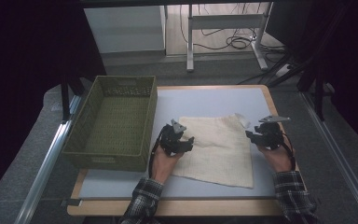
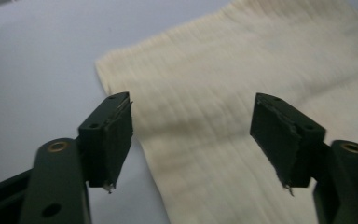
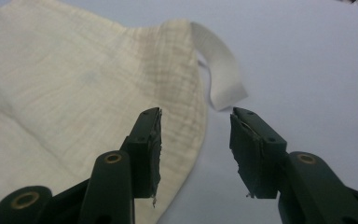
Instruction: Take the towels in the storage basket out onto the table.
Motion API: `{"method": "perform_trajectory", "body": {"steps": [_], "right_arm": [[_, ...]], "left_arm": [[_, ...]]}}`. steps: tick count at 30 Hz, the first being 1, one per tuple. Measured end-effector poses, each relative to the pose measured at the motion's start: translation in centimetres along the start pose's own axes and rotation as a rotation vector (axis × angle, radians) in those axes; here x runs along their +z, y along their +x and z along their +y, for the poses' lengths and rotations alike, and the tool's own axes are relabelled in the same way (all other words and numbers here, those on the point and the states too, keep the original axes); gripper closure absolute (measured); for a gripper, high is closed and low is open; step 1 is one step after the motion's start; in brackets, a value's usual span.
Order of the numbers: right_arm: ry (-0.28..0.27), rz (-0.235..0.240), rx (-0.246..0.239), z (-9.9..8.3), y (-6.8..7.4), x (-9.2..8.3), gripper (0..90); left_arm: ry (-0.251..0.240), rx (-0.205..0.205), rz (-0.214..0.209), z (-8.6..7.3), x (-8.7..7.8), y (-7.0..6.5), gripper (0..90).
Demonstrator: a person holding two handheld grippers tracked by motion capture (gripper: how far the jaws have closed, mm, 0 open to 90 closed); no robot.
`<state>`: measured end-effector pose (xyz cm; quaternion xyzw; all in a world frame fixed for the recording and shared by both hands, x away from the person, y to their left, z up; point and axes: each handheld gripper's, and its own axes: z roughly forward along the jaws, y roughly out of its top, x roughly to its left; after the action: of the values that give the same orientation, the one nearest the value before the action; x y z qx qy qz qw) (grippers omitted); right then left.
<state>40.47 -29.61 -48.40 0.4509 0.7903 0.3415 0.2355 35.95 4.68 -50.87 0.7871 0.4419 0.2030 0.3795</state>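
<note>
My left gripper (image 2: 191, 140) stands with its jaws wide apart and nothing between them, low over the left edge of the cloth (image 2: 242, 93), one jaw above the bare table (image 2: 28, 70) and the other above the fabric. My right gripper (image 3: 196, 149) is open too, somewhat less wide, straddling the cloth's right edge just below the corner where a white tag (image 3: 219, 70) curls up off the mat. From the high view, both hands sit at opposite sides of the cream cloth (image 1: 214, 144), which lies flat and slightly skewed in the middle of the table (image 1: 214, 95), with the green basket (image 1: 116, 121) standing just beside its left side. I judge the step in hand to be taking hold of the two side edges, likely to fold the cloth or lift it toward the basket. To do it well I would lower each gripper until the lower jaw can slide under the hem, bite on the edge itself and not the loose weave farther in, and close both at matching heights so the cloth rises evenly. On the right I would avoid pinching just the tag, since it could slip or pull the corner askew.
</note>
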Motion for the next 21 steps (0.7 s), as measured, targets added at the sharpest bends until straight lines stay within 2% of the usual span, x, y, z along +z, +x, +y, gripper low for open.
{"method": "perform_trajectory", "body": {"steps": [1, 2, 3, 4, 7, 9, 12, 15, 17, 18, 19, 20, 21], "right_arm": [[0.004, 0.016, 0.003, -0.5, 0.2, 0.0, 53.7], [0.004, 0.016, 0.003, -0.5, 0.2, 0.0, 53.7], [0.011, 0.028, -0.002, -1.1, 0.5, 0.0, 53.7], [0.011, 0.028, -0.002, -1.1, 0.5, 0.0, 53.7], [0.02, 0.041, -0.011, -1.8, 1.0, -0.3, 53.6], [0.025, 0.047, -0.014, -2.2, 1.2, -0.5, 53.6], [0.029, 0.053, -0.015, -2.7, 1.3, -0.7, 53.2], [0.034, 0.058, -0.016, -3.0, 1.4, -0.9, 53.1], [0.034, 0.063, -0.011, -3.4, 1.5, -0.9, 53.1], [0.033, 0.066, -0.01, -3.4, 1.5, -0.9, 53.1], [0.033, 0.066, -0.01, -3.4, 1.5, -0.9, 53.1], [0.034, 0.07, -0.007, -3.6, 1.6, -0.8, 53.0], [0.035, 0.071, -0.009, -3.6, 1.7, -0.8, 53.0]], "left_arm": [[0.025, 0.01, -0.015, -1.0, -0.3, -0.4, 35.7], [0.025, 0.01, -0.015, -1.0, -0.3, -0.4, 37.5], [0.042, 0.021, -0.016, -1.9, -0.8, -0.8, 39.3], [0.042, 0.021, -0.016, -1.9, -0.8, -0.8, 40.2], [0.068, 0.029, -0.022, -3.5, -1.7, -1.3, 43.8], [0.074, 0.031, -0.026, -3.9, -2.1, -1.4, 45.4], [0.079, 0.015, -0.044, -5.3, -3.4, -1.6, 50.2], [0.099, 0.012, -0.045, -6.0, -3.6, -1.6, 54.7], [0.091, 0.014, -0.036, -6.6, -3.5, -1.7, 64.5], [0.087, 0.017, -0.039, -6.7, -3.6, -1.7, 74.6], [0.086, 0.009, -0.067, -6.7, -3.6, -1.7, 74.6], [0.088, 0.014, -0.077, -6.7, -3.6, -1.7, 89.0], [0.095, 0.027, -0.079, -6.7, -3.8, -1.9, 89.7]]}}
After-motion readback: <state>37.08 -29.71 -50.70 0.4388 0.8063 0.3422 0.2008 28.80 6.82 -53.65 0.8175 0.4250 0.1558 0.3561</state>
